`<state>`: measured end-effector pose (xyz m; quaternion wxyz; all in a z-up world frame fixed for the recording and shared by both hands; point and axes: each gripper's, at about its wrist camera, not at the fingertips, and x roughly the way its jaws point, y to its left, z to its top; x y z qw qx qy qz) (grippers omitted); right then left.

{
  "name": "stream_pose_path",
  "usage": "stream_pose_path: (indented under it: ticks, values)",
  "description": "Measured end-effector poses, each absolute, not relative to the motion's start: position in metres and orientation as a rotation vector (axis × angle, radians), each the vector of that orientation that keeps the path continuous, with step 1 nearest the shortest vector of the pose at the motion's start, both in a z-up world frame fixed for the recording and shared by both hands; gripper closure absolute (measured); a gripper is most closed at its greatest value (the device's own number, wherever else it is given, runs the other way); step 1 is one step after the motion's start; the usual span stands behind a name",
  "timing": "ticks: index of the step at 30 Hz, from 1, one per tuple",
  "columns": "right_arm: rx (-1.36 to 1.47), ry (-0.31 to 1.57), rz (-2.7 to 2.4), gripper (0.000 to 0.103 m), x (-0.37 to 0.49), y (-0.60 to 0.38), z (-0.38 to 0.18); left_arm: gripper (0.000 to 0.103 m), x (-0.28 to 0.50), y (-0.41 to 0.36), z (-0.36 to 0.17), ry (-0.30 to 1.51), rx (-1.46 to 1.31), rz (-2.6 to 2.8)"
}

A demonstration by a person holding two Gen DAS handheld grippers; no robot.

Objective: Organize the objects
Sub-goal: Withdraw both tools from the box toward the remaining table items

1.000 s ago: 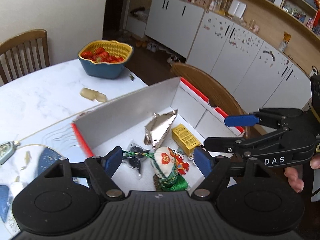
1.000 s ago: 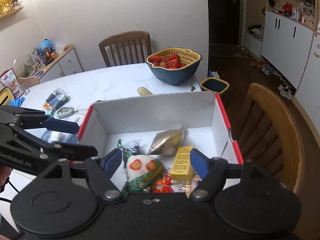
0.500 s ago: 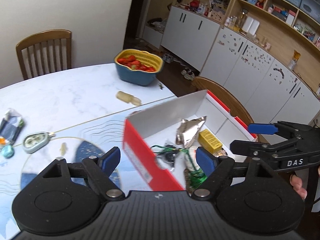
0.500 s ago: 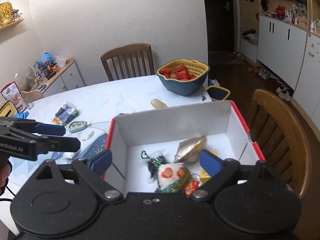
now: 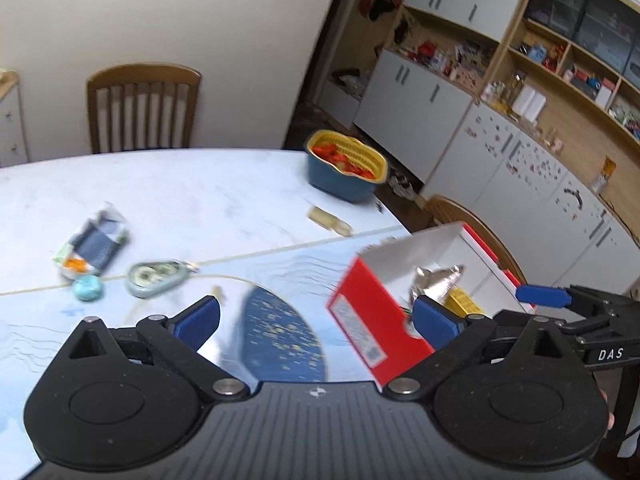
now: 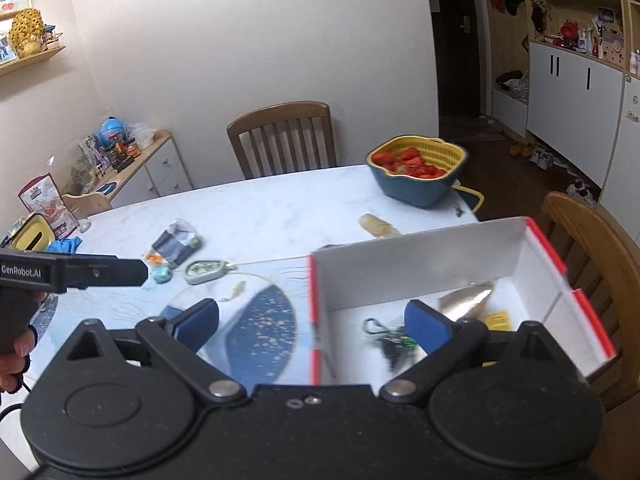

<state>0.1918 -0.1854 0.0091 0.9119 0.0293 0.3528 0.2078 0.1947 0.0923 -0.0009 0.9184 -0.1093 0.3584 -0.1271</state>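
A red and white cardboard box (image 6: 424, 256) (image 5: 372, 320) stands at the table's right end. It holds a silver foil pouch (image 6: 466, 296) (image 5: 434, 280), a yellow packet (image 6: 498, 318) and a green-corded trinket (image 6: 390, 334). On the table to the left lie a grey-green oval tag (image 6: 204, 271) (image 5: 154, 278), a turquoise lump (image 6: 161, 275) (image 5: 88, 292) and a dark packet (image 6: 176, 242) (image 5: 94, 244). My left gripper (image 5: 316, 318) is open and empty above the blue placemat. My right gripper (image 6: 312, 322) is open and empty over the box's left wall.
A blue and yellow basket (image 6: 418, 174) (image 5: 346, 172) of red fruit stands at the table's far right. A pale small object (image 6: 378, 226) lies near it. Wooden chairs stand behind the table (image 6: 284, 138) and to the right (image 6: 588, 240). Cabinets line the right wall.
Both grippers have pulled up and back from the box and swung left. More of the table and its loose objects have come into view. Both stay open and empty.
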Motion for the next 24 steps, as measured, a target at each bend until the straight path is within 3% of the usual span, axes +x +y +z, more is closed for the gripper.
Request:
stream_pose_path:
  ticks: [24]
  values:
    - [-0.013,0.779,0.501,0.004,0.194,-0.043,-0.011,0.000,0.190,0.258,-0.021,0.681,-0.193,-0.090]
